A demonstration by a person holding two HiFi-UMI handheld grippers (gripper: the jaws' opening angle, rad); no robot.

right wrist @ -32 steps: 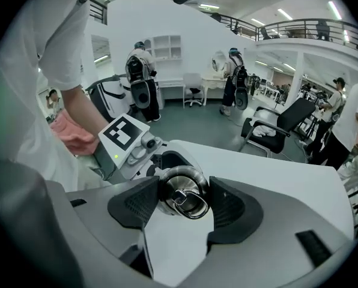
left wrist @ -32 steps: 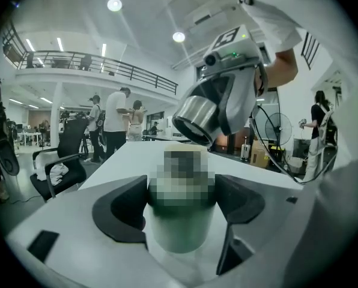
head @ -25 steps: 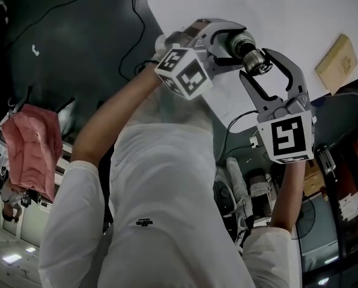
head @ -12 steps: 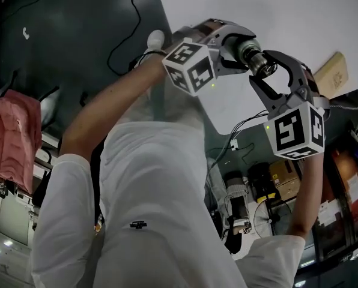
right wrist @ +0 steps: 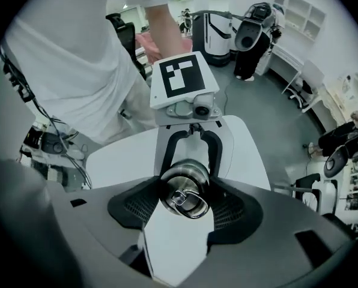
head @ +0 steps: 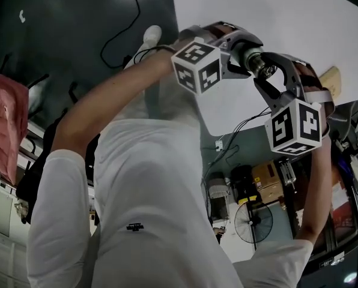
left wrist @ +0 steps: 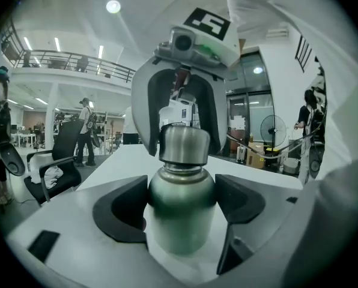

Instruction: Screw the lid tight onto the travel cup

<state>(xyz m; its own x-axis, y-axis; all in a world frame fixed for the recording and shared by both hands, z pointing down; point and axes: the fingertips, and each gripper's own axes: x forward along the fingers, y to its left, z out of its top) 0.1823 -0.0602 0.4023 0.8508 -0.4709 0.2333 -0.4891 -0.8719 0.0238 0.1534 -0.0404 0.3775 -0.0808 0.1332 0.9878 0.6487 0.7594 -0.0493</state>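
Rolled round since a second ago, the right gripper (head: 274, 65) now shows two faces of its marker cube (head: 294, 128) in the head view, where one face showed squarely before. Both grippers sit nearer the 1 o'clock corner.

Its jaws stand wide but are closed on the lid (right wrist: 186, 198). In the right gripper view the dark pads touch the round steel lid at 3 and 9 o'clock, and a small loop on its top faces the camera. The left gripper (left wrist: 182, 206) clamps the cup (left wrist: 180, 218) by its body, pads against both sides. The lid sits on the cup's neck at 12 o'clock.

Cup and lid are held in the air between the two grippers, seen against the white table (head: 275, 11). A tan block (head: 331, 77) lies on the table at 3 o'clock from them, partly behind the right gripper. Far below, a fan (head: 253, 222) stands on the floor at 5 o'clock. A pink cloth (head: 2, 131) shows at 9 o'clock.
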